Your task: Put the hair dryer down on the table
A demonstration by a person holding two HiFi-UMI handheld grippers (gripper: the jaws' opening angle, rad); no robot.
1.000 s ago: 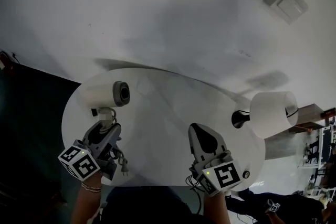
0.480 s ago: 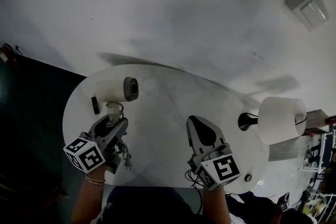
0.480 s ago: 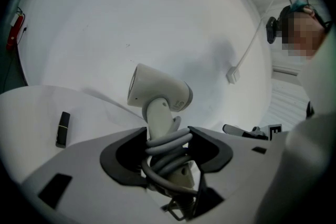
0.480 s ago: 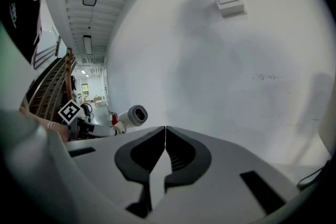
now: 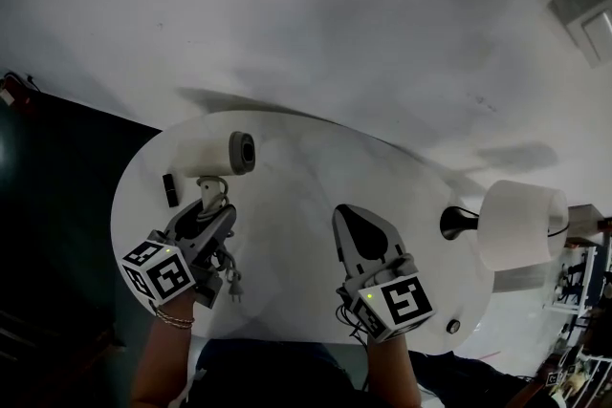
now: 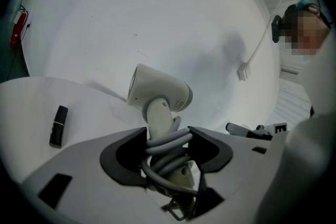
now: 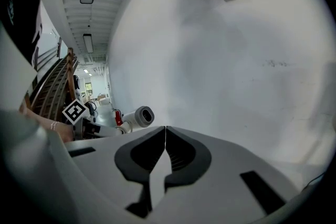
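Left gripper (image 6: 168,147) clamps a white hair dryer (image 6: 157,93) by its cord-wrapped handle, barrel just beyond the jaws, while the right gripper (image 7: 165,134) alongside is closed on nothing.

Grey left gripper (image 5: 208,215) and right gripper (image 5: 354,217) bear black-white marker cubes (image 5: 158,270).

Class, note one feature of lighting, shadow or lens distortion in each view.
Head view: dim, with soft shadows on the wall behind the table. Left gripper view: fisheye, dark corners, hair dryer sharp. Right gripper view: fisheye curve, bright corridor at left.
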